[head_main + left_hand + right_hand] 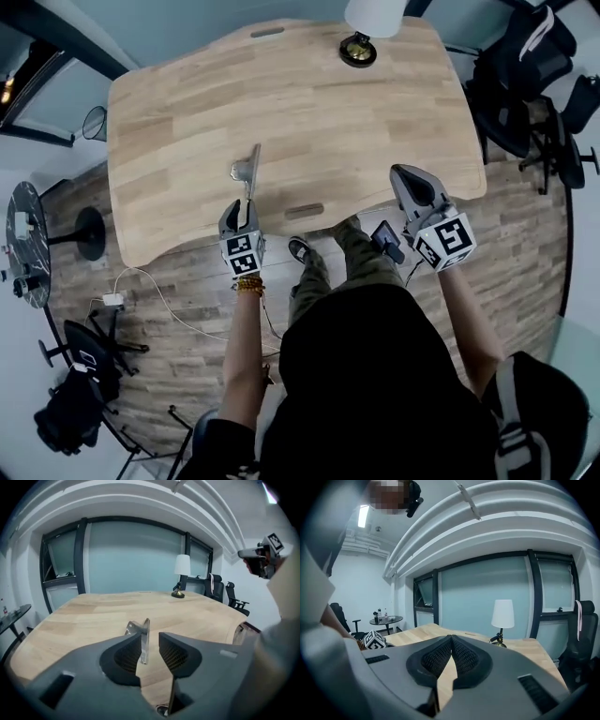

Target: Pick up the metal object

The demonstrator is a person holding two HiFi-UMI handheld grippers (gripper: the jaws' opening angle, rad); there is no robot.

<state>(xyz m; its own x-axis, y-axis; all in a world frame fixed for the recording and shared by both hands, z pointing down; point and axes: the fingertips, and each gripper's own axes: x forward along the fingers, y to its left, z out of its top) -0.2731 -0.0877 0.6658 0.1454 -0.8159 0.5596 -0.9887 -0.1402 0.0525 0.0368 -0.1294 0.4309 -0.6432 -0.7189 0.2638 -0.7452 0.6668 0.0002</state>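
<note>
Pale wood-plank flooring [187,356] runs under a light wooden table with rounded corners [309,103], and a wall of frosted, dark-framed glass closes the room behind it. At the table's far edge stands a small lamp with a white shade and a dark, brassy base [360,37]. Black office chairs [525,66] are bunched past the table's right end, and a round dark side table [28,244] sits off to the left.

Near the front edge of the table, a little left of its middle, is the shiny silver metal object [247,169]. It is a thin flat strip set on edge, with a bent tab at its far part (its exact shape is hard to make out).

The left gripper [242,208] is at that front edge with its jaws spread. In the left gripper view the strip's near end stands upright between the two ribbed black pads [127,654], close against the left one, with clear daylight to the right one, so nothing is clamped.

The right gripper [401,172] is raised over the table's front right part, well apart from the strip. Its jaws are pressed tip to tip with nothing between them.
</note>
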